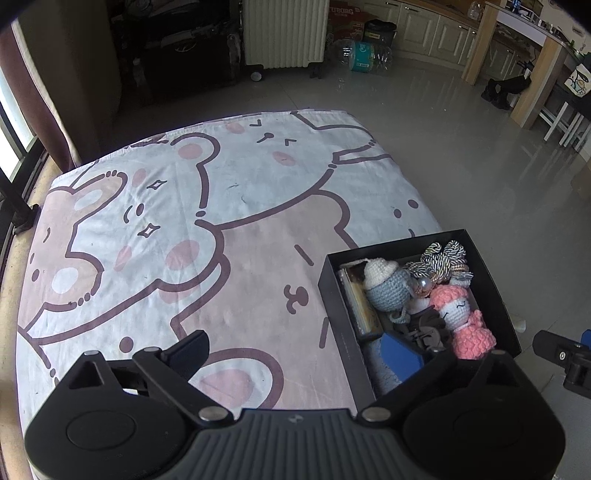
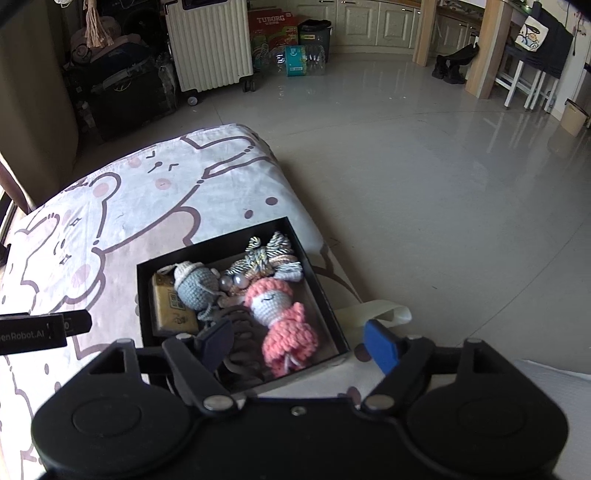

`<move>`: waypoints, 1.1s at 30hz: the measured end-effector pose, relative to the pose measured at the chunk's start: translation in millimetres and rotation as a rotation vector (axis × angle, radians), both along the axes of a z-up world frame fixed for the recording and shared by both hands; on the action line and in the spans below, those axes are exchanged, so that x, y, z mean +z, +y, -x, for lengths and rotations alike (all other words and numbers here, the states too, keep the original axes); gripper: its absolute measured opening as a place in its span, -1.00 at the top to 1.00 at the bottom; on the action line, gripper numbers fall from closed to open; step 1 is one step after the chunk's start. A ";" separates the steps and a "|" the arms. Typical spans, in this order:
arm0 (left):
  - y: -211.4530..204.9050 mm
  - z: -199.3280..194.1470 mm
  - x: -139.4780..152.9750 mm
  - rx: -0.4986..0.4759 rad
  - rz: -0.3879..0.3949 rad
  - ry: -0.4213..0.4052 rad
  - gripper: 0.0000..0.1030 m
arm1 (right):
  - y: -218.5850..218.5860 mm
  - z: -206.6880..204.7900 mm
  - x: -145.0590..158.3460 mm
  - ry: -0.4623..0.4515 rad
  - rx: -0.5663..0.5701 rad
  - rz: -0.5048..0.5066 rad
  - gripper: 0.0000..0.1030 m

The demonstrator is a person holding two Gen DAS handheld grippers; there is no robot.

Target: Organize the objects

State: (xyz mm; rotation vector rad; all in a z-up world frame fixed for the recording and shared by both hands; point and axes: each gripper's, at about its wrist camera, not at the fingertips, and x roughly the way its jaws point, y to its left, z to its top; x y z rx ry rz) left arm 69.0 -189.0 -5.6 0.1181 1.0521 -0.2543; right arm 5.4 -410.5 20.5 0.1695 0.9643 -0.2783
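Note:
A black open box (image 1: 334,295) (image 2: 144,295) sits at the right edge of a table under a cartoon-bear cloth (image 1: 166,229) (image 2: 74,240). Inside lie a pink crochet doll (image 1: 465,317) (image 2: 280,317), a grey crochet figure (image 1: 388,288) (image 2: 195,284), a striped rope tassel (image 1: 443,258) (image 2: 269,254), a yellow packet (image 1: 364,306) (image 2: 170,306) and a dark hair claw (image 1: 424,328) (image 2: 240,354). My left gripper (image 1: 299,354) is open and empty, with its right finger over the box's near end. My right gripper (image 2: 299,343) is open and empty, straddling the box's near right corner.
Grey tiled floor (image 2: 424,184) lies past the table's right edge. A white suitcase (image 2: 210,40), dark bags (image 2: 122,85), a red carton (image 2: 273,29) and a water-bottle pack (image 2: 303,59) stand at the back. A wooden post (image 2: 487,48) and white stools (image 2: 524,85) are far right.

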 end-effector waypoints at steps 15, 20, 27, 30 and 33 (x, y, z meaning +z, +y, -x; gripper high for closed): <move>-0.4 23.7 5.7 -0.055 -0.049 -0.026 -1.00 | -3.5 18.5 -7.5 0.019 0.000 0.088 -1.00; 0.3 24.4 4.9 -0.057 -0.058 -0.033 -1.00 | -5.2 20.1 -8.5 0.017 -0.005 0.084 -1.00; 1.9 21.6 2.4 -0.054 -0.051 -0.019 -1.00 | -5.2 20.6 -8.4 0.021 -0.008 0.085 -1.00; 1.9 21.6 2.3 -0.058 -0.051 -0.020 -1.00 | -4.7 20.3 -8.4 0.023 -0.010 0.083 -1.00; 1.6 21.5 2.2 -0.058 -0.051 -0.021 -1.00 | -3.4 20.2 -8.5 0.027 -0.008 0.086 -1.00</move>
